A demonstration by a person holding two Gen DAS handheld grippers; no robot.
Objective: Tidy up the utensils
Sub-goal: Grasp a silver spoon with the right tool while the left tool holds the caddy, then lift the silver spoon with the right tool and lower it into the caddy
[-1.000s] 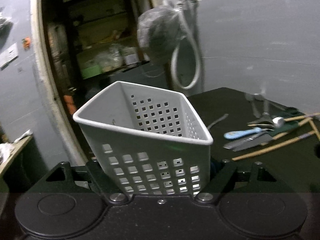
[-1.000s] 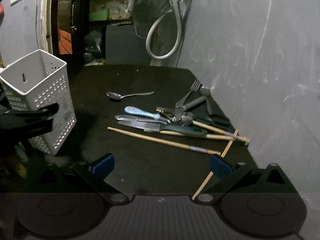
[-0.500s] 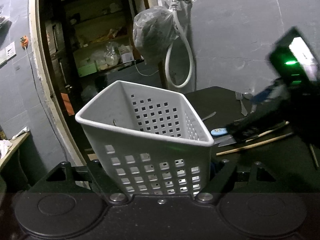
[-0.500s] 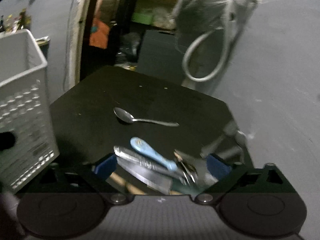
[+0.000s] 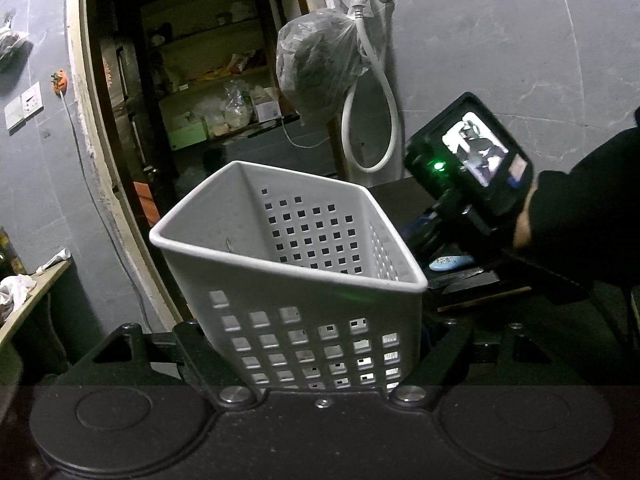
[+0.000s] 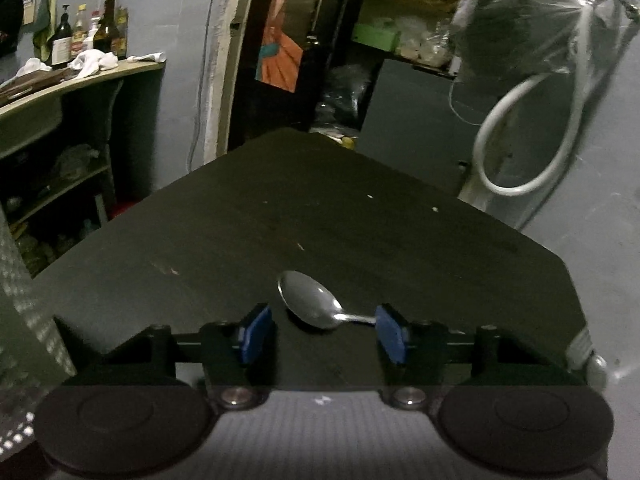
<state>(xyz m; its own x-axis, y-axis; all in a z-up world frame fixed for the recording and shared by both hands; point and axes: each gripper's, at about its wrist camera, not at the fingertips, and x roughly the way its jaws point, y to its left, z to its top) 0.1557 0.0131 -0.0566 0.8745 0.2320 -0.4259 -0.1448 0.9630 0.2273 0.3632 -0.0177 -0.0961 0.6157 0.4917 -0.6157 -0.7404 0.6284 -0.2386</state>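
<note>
The right tool (image 6: 320, 334) has swung off the utensil pile and now frames the spoon (image 6: 310, 300) at lower centre on the dark counter (image 6: 360, 220), jaws closing, apparently not yet touching. The left tool (image 5: 320, 360) stays clamped on the white basket (image 5: 288, 280), ready to receive it.

- The basket (image 5: 288, 292) is light grey plastic, smooth and a little shiny, with small square holes in its sides.
- The spoon (image 6: 310, 304) is shiny metal, like a mirror.
- The bench (image 6: 320, 216) is dark and dull, with a few pale specks.
- The right gripper (image 6: 320, 334) has smooth blue pads (image 6: 254, 334) on dull black plastic arms.
- The bag (image 5: 320, 64) on the tap is thin, see-through, crinkly plastic.
- The hose (image 5: 384, 120) is smooth and white.
- The wall (image 5: 500, 52) is grey and scuffed.
</note>
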